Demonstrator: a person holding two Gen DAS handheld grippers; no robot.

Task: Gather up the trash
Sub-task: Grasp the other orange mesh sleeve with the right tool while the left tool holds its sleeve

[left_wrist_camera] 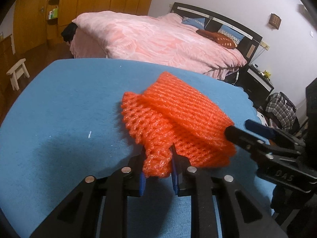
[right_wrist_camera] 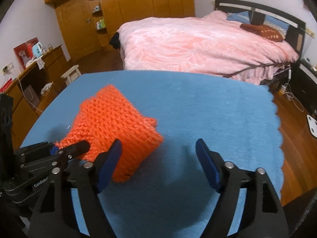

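Note:
An orange foam fruit net [left_wrist_camera: 178, 123] lies bunched over the blue table cloth [left_wrist_camera: 69, 103]. My left gripper [left_wrist_camera: 158, 168] is shut on the near end of the net, which is squeezed between its blue pads. The net also shows in the right wrist view [right_wrist_camera: 115, 125], with the left gripper [right_wrist_camera: 67, 150] at its left edge. My right gripper [right_wrist_camera: 158, 158] is open and empty, its left finger [right_wrist_camera: 111, 158] just in front of the net's near right corner. In the left wrist view the right gripper [left_wrist_camera: 249, 130] comes in from the right beside the net.
A bed with a pink quilt [right_wrist_camera: 198, 45] stands beyond the table. A wooden wardrobe [right_wrist_camera: 128, 6] lines the back wall. A white stool [left_wrist_camera: 16, 73] and a low cabinet [right_wrist_camera: 35, 75] are to the left. Wooden floor [right_wrist_camera: 293, 138] lies past the cloth's scalloped right edge.

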